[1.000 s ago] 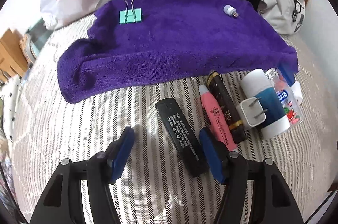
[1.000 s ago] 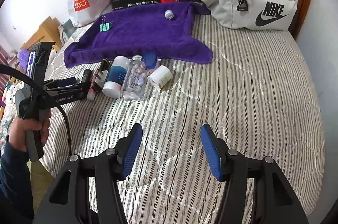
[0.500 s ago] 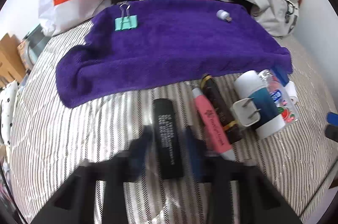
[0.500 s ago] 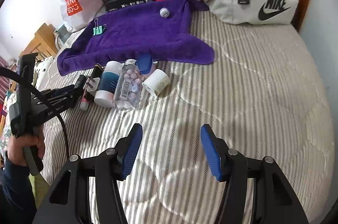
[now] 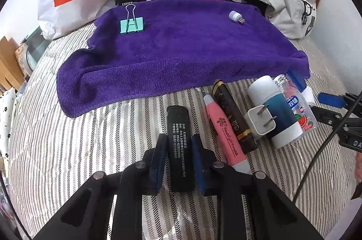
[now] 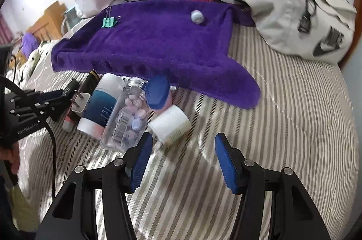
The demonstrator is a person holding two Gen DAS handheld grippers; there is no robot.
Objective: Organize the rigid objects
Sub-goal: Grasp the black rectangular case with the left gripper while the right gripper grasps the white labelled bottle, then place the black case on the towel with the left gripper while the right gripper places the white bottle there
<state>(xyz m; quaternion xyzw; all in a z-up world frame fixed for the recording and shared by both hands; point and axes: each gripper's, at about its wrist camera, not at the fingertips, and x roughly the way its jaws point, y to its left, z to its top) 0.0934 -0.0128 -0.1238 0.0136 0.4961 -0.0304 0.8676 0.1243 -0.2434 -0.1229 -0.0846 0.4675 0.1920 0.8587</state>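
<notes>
Lower centre, the left gripper (image 5: 177,157) clamps a black lighter (image 5: 179,147), lengthwise between its jaws, pointing toward the towel (image 5: 181,52); the right gripper (image 6: 183,163) gapes empty.

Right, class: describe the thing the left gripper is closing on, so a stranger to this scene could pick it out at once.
Find the purple towel on the striped bed; below its near edge lies a row of small items. The leftmost is a black lighter, between the left gripper's fingers. Unlike the pink tube beside it, it is flat, all black, with white print.
</notes>
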